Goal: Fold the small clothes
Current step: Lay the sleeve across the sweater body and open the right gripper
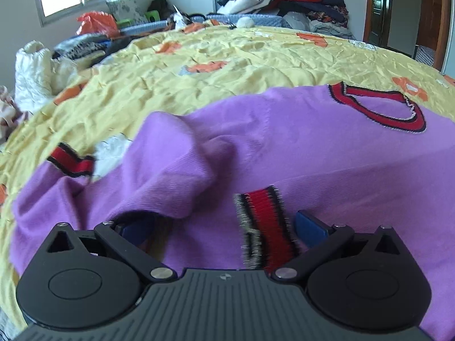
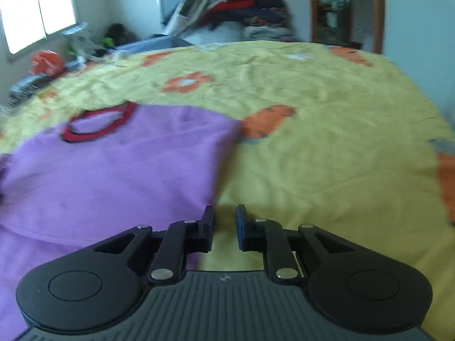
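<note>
A small purple sweater point(image 1: 284, 147) with a red and black collar point(image 1: 378, 108) lies on the yellow flowered bedspread point(image 1: 227, 65). One sleeve is folded across the body, and its red striped cuff point(image 1: 264, 227) rests between the fingers of my left gripper point(image 1: 221, 227), which is open wide. Purple cloth drapes over the left blue pad point(image 1: 133, 230). A second cuff point(image 1: 71, 162) lies at the left. In the right wrist view, the sweater point(image 2: 113, 176) fills the left side. My right gripper point(image 2: 224, 221) hovers at its right edge, fingers slightly apart with nothing between them.
A heap of clothes point(image 1: 298, 0) is piled beyond the bed's far side. An orange bag point(image 1: 96, 22) and a white padded item point(image 1: 37, 71) sit at the left. A wooden door frame point(image 2: 378, 11) stands at the far right. Bare bedspread point(image 2: 327, 156) lies right of the sweater.
</note>
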A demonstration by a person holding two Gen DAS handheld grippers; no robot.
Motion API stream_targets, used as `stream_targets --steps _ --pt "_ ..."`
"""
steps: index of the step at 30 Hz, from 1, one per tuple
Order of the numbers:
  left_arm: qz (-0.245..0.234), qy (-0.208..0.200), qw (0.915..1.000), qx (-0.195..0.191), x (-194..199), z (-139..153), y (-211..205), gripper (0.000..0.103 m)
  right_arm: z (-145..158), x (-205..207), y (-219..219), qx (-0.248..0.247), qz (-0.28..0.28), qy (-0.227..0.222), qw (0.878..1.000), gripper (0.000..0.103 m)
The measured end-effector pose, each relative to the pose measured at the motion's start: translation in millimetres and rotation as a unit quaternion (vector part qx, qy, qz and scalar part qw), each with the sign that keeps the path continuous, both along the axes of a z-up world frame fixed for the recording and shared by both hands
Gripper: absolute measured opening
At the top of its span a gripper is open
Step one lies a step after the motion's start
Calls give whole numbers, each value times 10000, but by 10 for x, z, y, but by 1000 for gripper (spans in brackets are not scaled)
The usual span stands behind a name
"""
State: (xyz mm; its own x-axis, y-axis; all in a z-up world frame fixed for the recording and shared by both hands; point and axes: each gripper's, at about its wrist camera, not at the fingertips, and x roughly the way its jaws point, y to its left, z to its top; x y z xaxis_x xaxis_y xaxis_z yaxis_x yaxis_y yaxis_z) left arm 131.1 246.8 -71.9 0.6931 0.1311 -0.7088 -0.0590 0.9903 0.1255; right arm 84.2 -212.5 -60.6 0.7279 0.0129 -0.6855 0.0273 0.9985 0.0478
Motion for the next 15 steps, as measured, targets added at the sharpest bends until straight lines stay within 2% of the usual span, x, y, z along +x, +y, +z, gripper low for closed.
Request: stream_targets --steps 1,2,4,7,10,12,13,15 --pt "25 -40 10000 46 -6 0 43 103 11 13 12 -351 -104 46 9993 15" --pt "84 -33 9999 53 -5 11 95 103 59 11 -26 -401 -356 89 9985 18" --pt "198 4 9998 -61 5 52 201 103 209 -8 -33 113 -203 -167 9996 18" --pt "353 32 9987 -372 52 122 337 103 380 -4 346 251 256 -475 9982 21" --pt "187 278 9963 -794 182 141 390 103 329 48 829 589 835 -447 9938 36" --pt "12 367 9959 -825 237 135 356 101 223 34 1152 697 1282 -385 9885 60" --pt "-61 405 9954 -861 248 118 326 95 174 13 1296 708 1470 -326 9861 66" --pt "-264 529 9937 -955 245 105 254 88 68 -45 1562 665 1733 -250 9823 68"
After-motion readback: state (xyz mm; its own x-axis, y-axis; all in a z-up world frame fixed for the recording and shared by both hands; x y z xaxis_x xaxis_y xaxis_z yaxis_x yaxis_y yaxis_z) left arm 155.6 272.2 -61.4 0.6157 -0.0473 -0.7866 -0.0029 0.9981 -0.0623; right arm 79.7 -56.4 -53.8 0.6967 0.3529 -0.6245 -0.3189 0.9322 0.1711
